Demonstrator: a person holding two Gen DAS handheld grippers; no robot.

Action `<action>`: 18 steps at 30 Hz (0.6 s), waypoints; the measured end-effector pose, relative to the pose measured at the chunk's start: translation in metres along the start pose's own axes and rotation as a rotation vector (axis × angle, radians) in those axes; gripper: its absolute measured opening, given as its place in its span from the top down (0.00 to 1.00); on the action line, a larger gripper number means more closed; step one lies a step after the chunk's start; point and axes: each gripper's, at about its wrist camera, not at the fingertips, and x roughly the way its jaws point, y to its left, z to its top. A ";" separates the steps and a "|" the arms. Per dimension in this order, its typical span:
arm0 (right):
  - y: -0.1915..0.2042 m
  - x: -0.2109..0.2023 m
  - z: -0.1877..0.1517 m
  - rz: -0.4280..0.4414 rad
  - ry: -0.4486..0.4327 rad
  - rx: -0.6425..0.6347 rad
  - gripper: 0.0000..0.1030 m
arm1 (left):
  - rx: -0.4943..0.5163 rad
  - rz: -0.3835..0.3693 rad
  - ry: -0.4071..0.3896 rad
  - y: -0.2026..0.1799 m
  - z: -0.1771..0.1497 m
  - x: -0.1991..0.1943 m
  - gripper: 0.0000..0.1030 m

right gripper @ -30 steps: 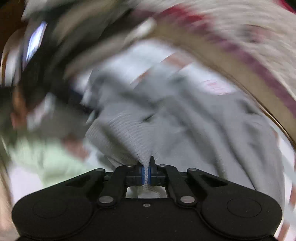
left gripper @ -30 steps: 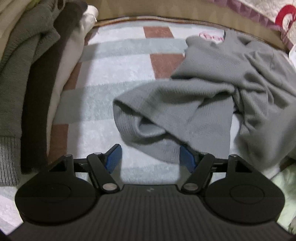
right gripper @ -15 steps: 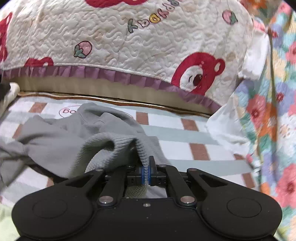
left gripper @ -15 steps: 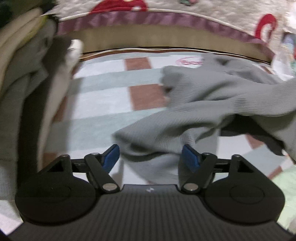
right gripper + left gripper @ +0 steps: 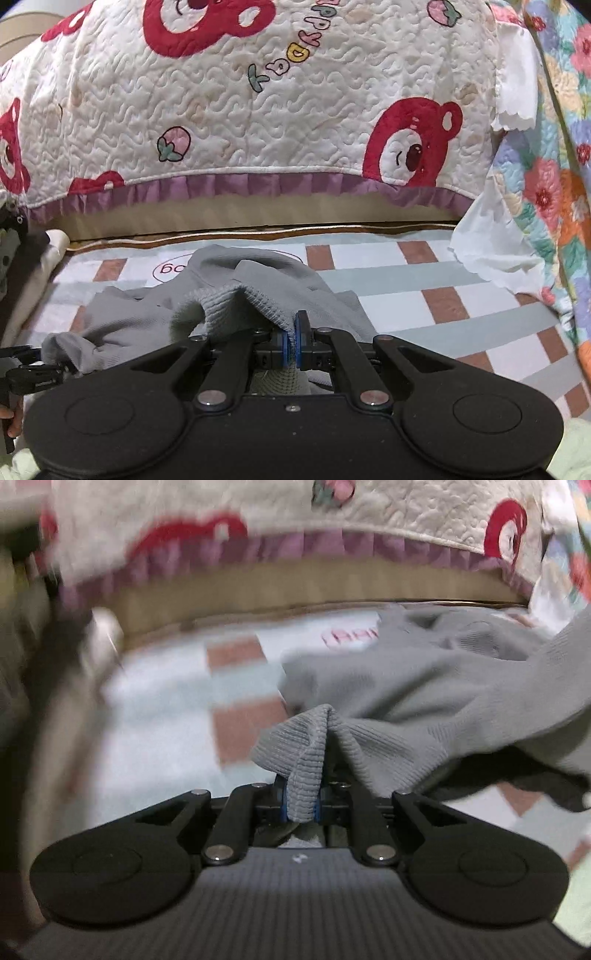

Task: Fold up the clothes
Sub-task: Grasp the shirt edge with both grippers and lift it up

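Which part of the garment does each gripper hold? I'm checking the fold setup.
Both are shut on the grey knit sweater: left gripper and right gripper each pinch a ribbed edge.

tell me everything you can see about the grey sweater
The grey sweater is a soft knit with ribbed edges, crumpled and not yet folded. Most of it lies bunched on the striped and checked mat, in front of a bear-print quilt. The left gripper has its jaws shut on one ribbed edge, and the right gripper pinches another ribbed edge, so both held parts are lifted while cloth sags between them. A dark shadow shows under the raised span.
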 end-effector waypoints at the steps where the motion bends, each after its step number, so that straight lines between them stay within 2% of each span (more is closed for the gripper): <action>1: 0.000 0.000 -0.001 0.001 0.002 0.003 0.97 | 0.011 0.015 -0.028 0.001 0.004 -0.006 0.90; 5: -0.003 -0.004 -0.004 0.008 -0.001 0.030 0.97 | 0.053 0.077 -0.141 0.006 0.019 -0.029 0.94; 10: 0.004 -0.007 -0.002 0.078 -0.060 0.072 0.97 | 0.103 0.151 -0.277 0.011 0.038 -0.057 0.94; 12: 0.013 -0.001 -0.005 0.098 -0.066 0.064 0.97 | 0.104 0.152 -0.283 0.010 0.043 -0.054 0.94; 18: 0.026 0.027 0.005 0.056 -0.018 0.031 0.97 | 0.105 0.153 -0.300 0.009 0.059 -0.044 0.94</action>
